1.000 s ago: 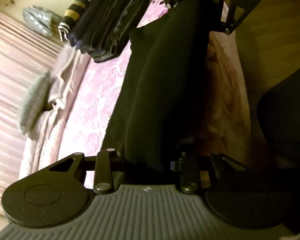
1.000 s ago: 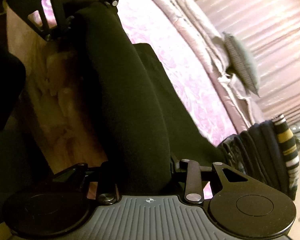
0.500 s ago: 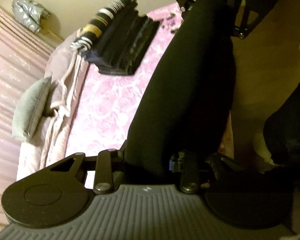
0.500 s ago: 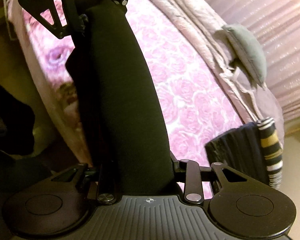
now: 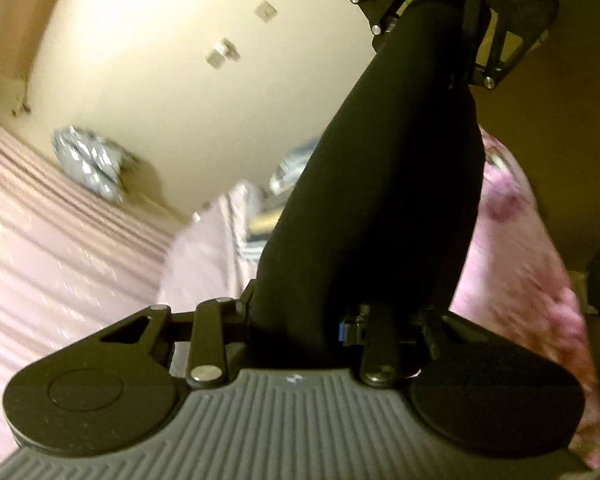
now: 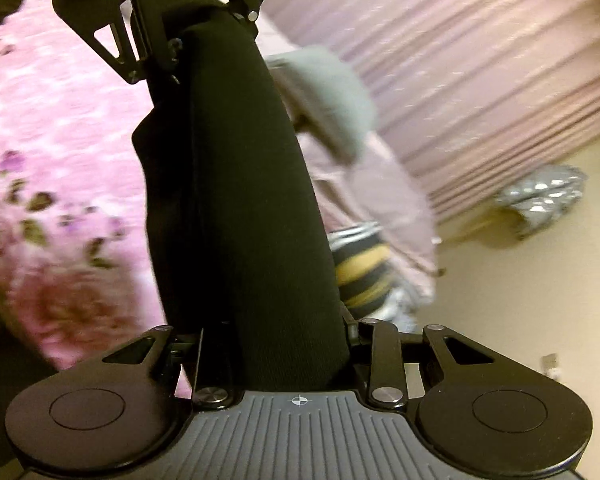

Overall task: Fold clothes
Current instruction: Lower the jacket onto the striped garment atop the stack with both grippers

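A black garment (image 5: 384,184) is stretched taut between my two grippers, held up above the bed. My left gripper (image 5: 300,316) is shut on one end of it; the cloth hides the fingertips. My right gripper (image 6: 276,344) is shut on the other end of the same black garment (image 6: 244,200). Each view shows the opposite gripper at the top: the right gripper in the left wrist view (image 5: 452,20) and the left gripper in the right wrist view (image 6: 172,20). Part of the cloth hangs in a fold below the stretched band.
The bed has a pink floral cover (image 6: 52,128). A stack of folded dark clothes with a yellow-striped piece (image 6: 360,268) lies on it, mostly hidden. A grey pillow (image 6: 324,96) and pink curtains (image 6: 480,60) are behind. A silvery bundle (image 5: 88,160) sits by the cream wall.
Both grippers have lifted and swung with the garment; the views now tilt up toward the wall and curtains. The folded stack has slid behind the cloth. The grip is unchanged.
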The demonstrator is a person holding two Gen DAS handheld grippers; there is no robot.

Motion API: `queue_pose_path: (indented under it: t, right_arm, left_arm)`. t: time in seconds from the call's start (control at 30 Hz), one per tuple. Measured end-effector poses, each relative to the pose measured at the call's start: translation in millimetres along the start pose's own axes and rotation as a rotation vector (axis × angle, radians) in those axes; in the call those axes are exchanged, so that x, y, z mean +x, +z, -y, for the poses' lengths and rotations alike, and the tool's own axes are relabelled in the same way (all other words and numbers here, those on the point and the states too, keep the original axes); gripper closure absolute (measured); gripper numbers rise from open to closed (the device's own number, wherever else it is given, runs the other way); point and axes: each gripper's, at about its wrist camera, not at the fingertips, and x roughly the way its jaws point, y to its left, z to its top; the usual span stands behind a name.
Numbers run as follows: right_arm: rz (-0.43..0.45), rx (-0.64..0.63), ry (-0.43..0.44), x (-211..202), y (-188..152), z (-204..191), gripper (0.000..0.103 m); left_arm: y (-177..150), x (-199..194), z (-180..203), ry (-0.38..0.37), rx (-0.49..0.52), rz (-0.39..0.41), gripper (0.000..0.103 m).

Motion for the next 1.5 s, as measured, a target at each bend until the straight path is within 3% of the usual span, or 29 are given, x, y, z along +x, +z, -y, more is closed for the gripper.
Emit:
queue_pose_path:
  t: [0.23, 0.4, 0.57, 0.63, 0.7, 0.83, 0.9, 1.0, 1.23, 1.4, 1.5]
  right_arm:
    - [0.085, -0.04, -0.107, 60, -24, 144, 0.07]
    - [0.157, -0.102, -0.129, 129, -45, 243, 0.07]
    - [0.246, -0.158, -0.237, 186, -61, 303, 0.07]
    - [0.274, -0.162, -0.278, 212, -76, 300, 0.07]
    - [0.264, -0.164, -0.253, 246, -99, 274, 0.07]
    - [0.142, -0.207, -0.038, 316, -142, 191, 0.07]
    - [0.096, -0.213, 0.04, 329, -154, 164, 0.07]
    - [0.128, -0.18, 0.017, 322, -164, 151, 0.068]
    - [0.076, -0.218, -0.008, 303, -162, 141, 0.061]
    - [0.041, -0.231, -0.022, 320, -175, 117, 0.06]
    - [0.032, -0.263, -0.028, 333, -170, 128, 0.06]
  left_arm:
    - [65, 109, -83, 0.1, -0.01, 0.03, 0.072]
    - [100, 200, -136, 0.185, -0.006, -0.03, 0.071]
    - [120, 274, -169, 0.328, 0.056, -0.059, 0.071]
    - [114, 305, -155, 0.35, 0.095, -0.073, 0.071]
    - [93, 338, -120, 0.294, 0.104, -0.111, 0.071]
    - [40, 410, -30, 0.05, 0.086, -0.284, 0.07]
    - [25, 417, 5, 0.061, 0.096, -0.302, 0.072]
    - [19, 403, 8, 0.085, 0.052, -0.275, 0.071]
    - [18, 390, 13, 0.061, 0.127, -0.259, 0.07]
    - [4, 383, 23, 0.075, 0.089, -0.288, 0.073]
    - [9, 380, 15, 0.097, 0.108, -0.287, 0.075]
